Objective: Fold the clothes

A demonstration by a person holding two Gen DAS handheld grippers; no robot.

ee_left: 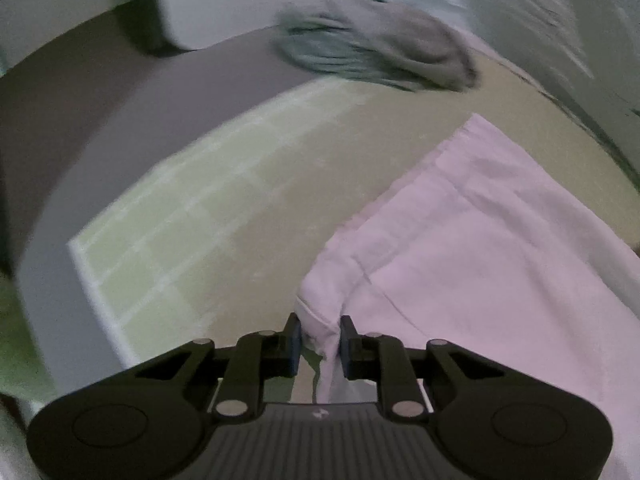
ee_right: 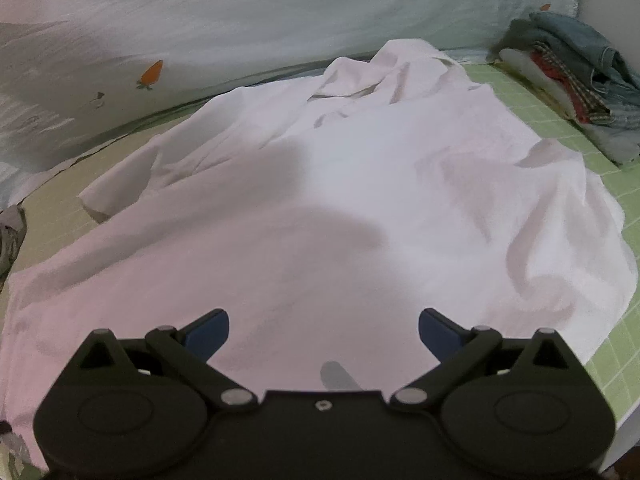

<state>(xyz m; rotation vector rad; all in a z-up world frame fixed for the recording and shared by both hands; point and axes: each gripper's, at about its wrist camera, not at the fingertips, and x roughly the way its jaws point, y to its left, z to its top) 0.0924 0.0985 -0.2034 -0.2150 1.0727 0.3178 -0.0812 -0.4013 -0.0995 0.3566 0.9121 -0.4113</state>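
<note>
A large white shirt (ee_right: 340, 200) lies spread on the green checked bed sheet (ee_right: 600, 300), its collar (ee_right: 360, 84) toward the far pillow and one sleeve (ee_right: 120, 184) out to the left. My right gripper (ee_right: 323, 330) hovers open over the shirt's near hem with nothing between its fingers. In the left wrist view the same white shirt (ee_left: 480, 248) fills the right side. My left gripper (ee_left: 319, 334) is shut on a bunched corner of it, and the cloth hangs down between the fingers.
A stack of folded clothes (ee_right: 572, 88) sits at the far right of the bed. A pale quilt with carrot prints (ee_right: 200, 40) runs along the back. A grey crumpled garment (ee_left: 380, 44) lies at the bed's far end. The bed's edge (ee_left: 92, 280) drops to a grey floor.
</note>
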